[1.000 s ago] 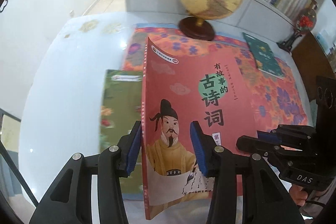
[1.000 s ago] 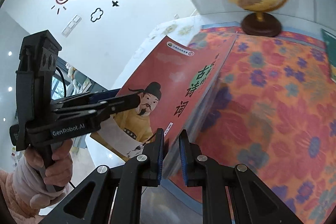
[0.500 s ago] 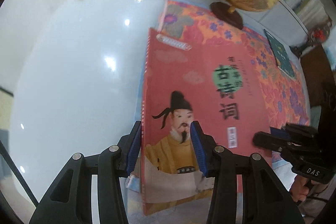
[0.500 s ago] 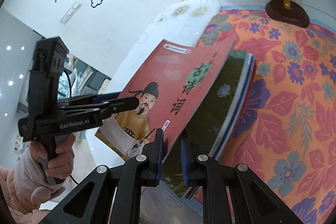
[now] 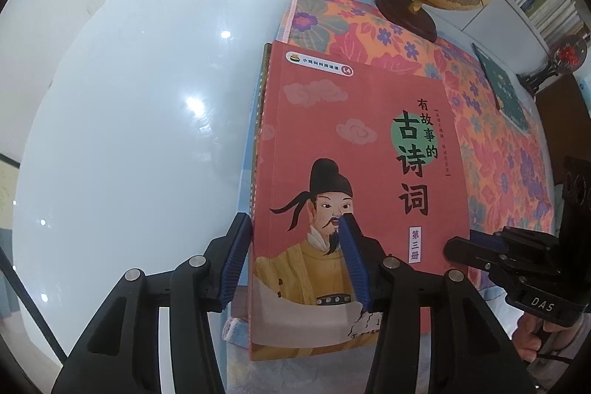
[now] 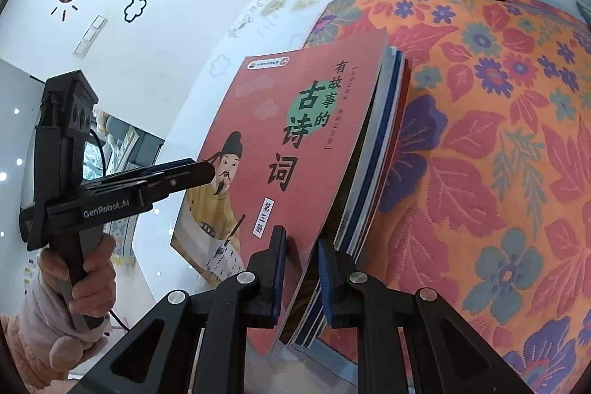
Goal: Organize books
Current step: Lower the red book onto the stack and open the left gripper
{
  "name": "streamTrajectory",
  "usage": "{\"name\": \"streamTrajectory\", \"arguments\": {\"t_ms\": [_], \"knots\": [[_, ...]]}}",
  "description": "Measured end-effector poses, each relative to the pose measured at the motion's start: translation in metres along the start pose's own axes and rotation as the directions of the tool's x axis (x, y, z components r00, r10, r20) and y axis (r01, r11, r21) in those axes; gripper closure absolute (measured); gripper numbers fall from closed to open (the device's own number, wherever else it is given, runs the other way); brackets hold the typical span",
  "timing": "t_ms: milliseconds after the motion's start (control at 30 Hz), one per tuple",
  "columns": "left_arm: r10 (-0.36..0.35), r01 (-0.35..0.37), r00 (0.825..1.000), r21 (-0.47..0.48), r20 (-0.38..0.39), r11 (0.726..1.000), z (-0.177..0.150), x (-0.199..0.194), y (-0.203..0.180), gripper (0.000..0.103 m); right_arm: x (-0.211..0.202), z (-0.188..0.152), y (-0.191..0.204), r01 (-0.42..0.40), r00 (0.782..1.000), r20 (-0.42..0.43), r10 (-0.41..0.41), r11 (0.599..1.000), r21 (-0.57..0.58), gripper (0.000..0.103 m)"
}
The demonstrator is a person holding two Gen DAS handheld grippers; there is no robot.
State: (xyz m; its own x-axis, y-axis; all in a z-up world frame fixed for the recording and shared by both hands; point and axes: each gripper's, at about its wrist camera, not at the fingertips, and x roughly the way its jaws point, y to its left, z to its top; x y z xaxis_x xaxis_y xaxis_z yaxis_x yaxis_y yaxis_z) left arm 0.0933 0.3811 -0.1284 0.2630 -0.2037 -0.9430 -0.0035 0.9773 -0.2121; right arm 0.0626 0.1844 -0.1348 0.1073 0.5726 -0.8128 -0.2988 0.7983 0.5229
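While the white table [image 5: 122, 120] and its flowery orange cloth [image 6: 498, 154] fill most of my view, the red poetry book [image 5: 332, 143] sits on top of a stack of books [image 6: 373, 180]. My left gripper [image 5: 295, 261] is opening around its spine; my right gripper [image 6: 301, 268] stays clamped on its cover's edge.

Both handheld grippers are matte black with blue ribbed pads and silver screws at the finger pivots. The left gripper [image 5: 295, 264] reads "GenRobot.AI" in white along its side; a thin black cable trails beneath its handle. A fluffy pale pink sleeve [image 6: 33, 331] lies below that lettering. The right gripper [image 6: 301, 268] reads "DAS".
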Motion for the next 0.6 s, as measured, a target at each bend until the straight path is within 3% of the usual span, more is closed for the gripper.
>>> {"name": "streamTrajectory", "arguments": {"t_ms": [200, 333, 467, 600], "knots": [[0.044, -0.044, 0.999, 0.004, -0.023, 0.999, -0.003, 0.007, 0.0, 0.056, 0.001, 0.004, -0.003, -0.014, 1.0, -0.014, 0.015, 0.998, 0.064, 0.087], [0.175, -0.174, 0.984, 0.015, -0.024, 0.985, 0.002, -0.003, 0.0, 0.056, -0.014, 0.004, -0.013, 0.03, 1.0, 0.004, -0.03, 0.998, 0.063, 0.087], [0.183, -0.184, 0.983, 0.034, 0.012, 0.982, 0.017, -0.024, -0.017, 0.056, -0.044, 0.01, -0.04, 0.043, 0.998, 0.049, -0.048, 0.995, 0.088, 0.087], [0.168, -0.172, 0.985, 0.091, 0.05, 0.981, 0.044, -0.033, -0.062, 0.056, -0.091, 0.019, -0.089, 0.05, 0.992, 0.107, -0.066, 0.987, 0.152, 0.087]]}}
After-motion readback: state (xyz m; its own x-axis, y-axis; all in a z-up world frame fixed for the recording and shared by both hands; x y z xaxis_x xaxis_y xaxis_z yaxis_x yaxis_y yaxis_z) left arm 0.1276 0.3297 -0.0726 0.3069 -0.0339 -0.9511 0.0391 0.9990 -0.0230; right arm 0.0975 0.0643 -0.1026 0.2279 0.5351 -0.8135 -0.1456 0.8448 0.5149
